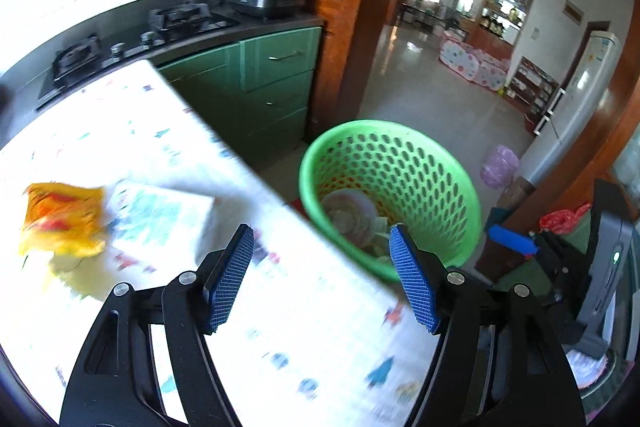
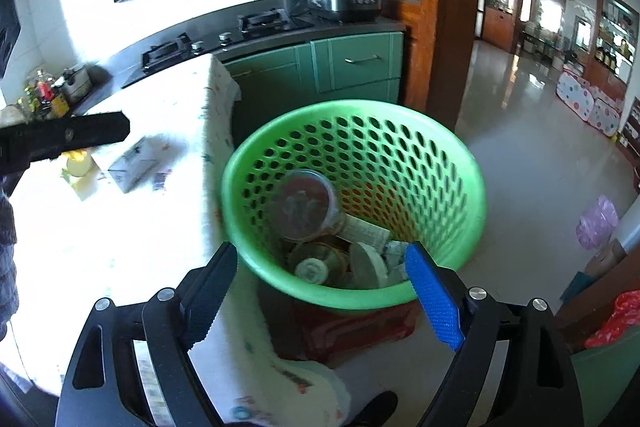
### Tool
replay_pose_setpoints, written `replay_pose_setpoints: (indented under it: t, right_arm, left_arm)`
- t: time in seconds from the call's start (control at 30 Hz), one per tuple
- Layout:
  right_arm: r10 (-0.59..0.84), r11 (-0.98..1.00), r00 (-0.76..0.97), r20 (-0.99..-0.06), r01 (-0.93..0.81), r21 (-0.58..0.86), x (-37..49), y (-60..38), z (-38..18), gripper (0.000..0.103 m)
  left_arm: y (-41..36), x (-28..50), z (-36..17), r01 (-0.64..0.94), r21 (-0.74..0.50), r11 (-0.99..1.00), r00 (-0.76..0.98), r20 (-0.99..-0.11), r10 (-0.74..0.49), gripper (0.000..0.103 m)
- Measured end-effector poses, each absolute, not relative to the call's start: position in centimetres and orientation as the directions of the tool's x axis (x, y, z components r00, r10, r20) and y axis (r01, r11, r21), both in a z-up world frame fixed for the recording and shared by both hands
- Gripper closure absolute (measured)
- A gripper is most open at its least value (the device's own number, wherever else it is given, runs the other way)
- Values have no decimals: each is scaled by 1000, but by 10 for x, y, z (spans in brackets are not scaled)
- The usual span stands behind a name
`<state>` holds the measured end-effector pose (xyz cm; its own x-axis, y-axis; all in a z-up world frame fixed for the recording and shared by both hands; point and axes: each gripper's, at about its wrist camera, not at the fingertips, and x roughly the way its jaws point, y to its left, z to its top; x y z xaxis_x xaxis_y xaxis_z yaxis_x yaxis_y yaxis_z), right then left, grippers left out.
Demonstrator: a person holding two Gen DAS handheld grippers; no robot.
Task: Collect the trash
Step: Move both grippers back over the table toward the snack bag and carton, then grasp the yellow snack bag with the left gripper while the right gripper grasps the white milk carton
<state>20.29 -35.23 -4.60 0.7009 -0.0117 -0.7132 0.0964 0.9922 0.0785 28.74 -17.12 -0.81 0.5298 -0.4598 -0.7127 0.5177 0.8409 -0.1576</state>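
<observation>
From the left wrist, the left gripper (image 1: pixel 322 277) hangs wide open and empty over the table (image 1: pixel 280 327) edge, a yellow wrapper (image 1: pixel 62 219) near the table's left side, while from the right wrist the right gripper (image 2: pixel 318 301), open and empty, hangs above the green basket (image 2: pixel 460 163) of trash on the shiny floor (image 2: pixel 520 131) beside the table.
</observation>
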Motion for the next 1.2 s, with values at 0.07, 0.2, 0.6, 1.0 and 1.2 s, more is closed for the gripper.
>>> replay_pose_setpoints:
  t: [0.07, 0.2, 0.6, 1.0, 1.2]
  right_arm:
    - [5, 994, 706, -708, 77, 83, 203, -342, -42, 19]
    - [43, 995, 711, -702, 31, 92, 207, -319, -34, 18]
    - [131, 991, 698, -704, -100, 86, 230, -246, -24, 18]
    - [185, 974, 660, -728, -219, 49, 279, -193, -30, 18]
    - [194, 960, 623, -758, -278, 17, 316, -181, -38, 17]
  left_arm:
    - [-153, 281, -6, 494, -149, 857, 550, -710, -440, 33]
    - [-115, 272, -3, 444, -150, 883, 580, -704, -411, 32]
    - [-2, 268, -3, 283, -148, 948, 645, -702, -302, 30]
    - [70, 275, -18, 168, -173, 971, 657, -714, -241, 30]
    - [76, 288, -19, 180, -214, 960, 643, -713, -279, 30]
